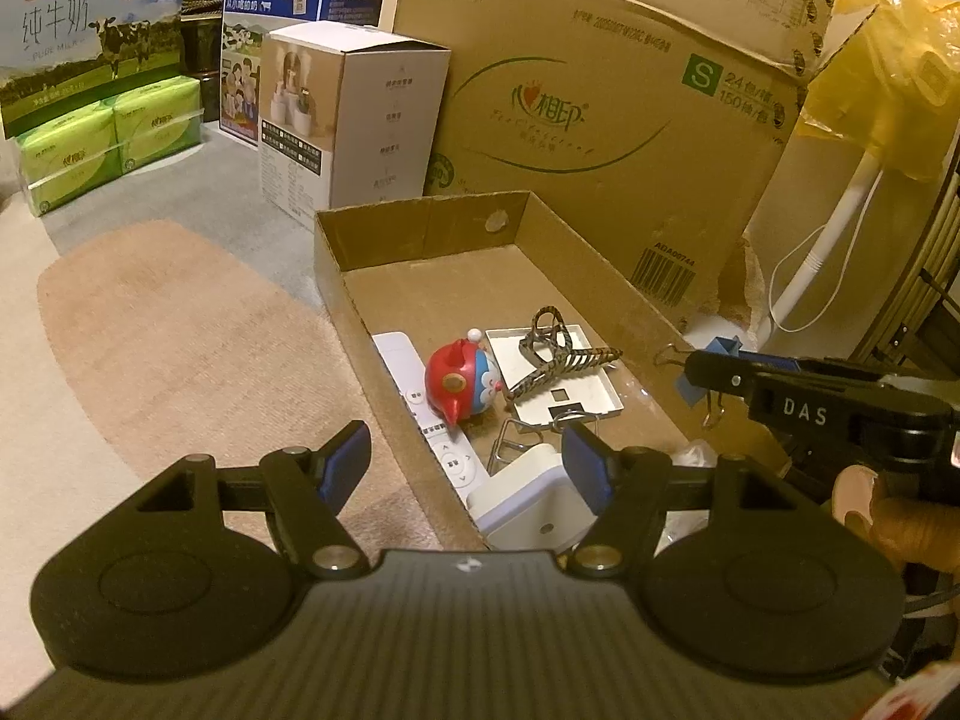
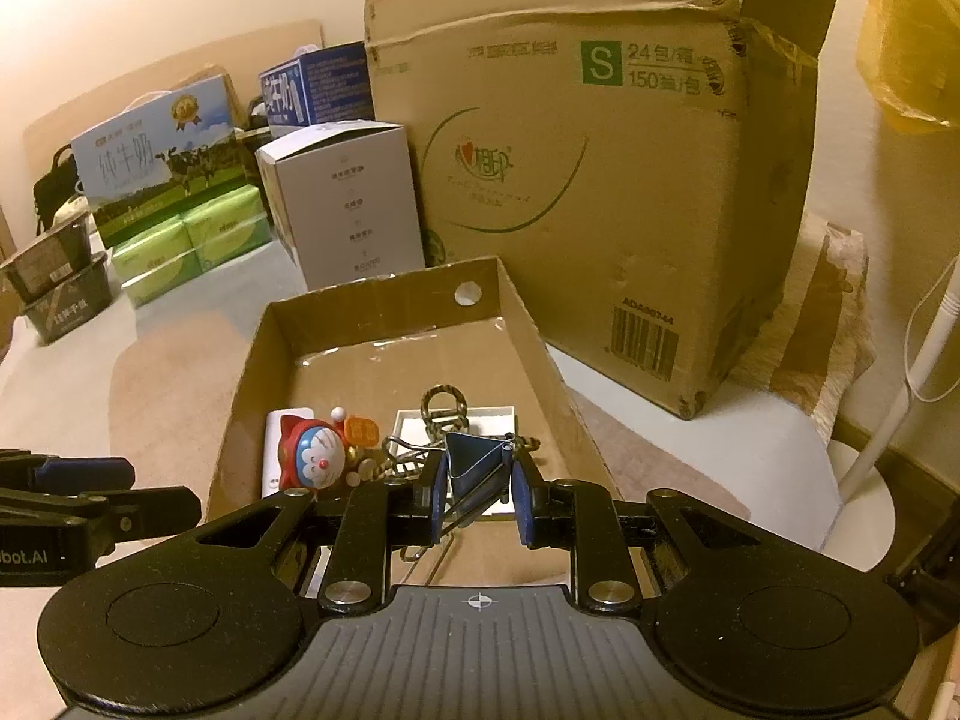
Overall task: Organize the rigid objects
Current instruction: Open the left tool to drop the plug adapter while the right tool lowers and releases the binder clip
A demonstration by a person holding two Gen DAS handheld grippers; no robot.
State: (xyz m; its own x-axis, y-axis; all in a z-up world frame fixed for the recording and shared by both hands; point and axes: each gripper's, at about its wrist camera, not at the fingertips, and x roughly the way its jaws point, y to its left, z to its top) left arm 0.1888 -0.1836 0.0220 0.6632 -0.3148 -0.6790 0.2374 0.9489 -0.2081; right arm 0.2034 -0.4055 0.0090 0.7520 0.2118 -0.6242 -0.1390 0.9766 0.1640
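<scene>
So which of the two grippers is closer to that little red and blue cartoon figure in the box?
Left. The left gripper hangs open just in front of the figure, over the box's near end. The right gripper, shut on a blue binder clip, sits farther off to the side.

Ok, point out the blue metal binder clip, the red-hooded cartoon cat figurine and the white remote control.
Blue metal binder clip (image 2: 474,468): right wrist view, its folded body.
Red-hooded cartoon cat figurine (image 1: 459,381): left wrist view, its hood.
White remote control (image 1: 408,375): left wrist view, upper face.

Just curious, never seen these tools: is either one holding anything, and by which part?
The right gripper pinches a blue binder clip by its folded body. The left gripper is open and holds nothing.
</scene>
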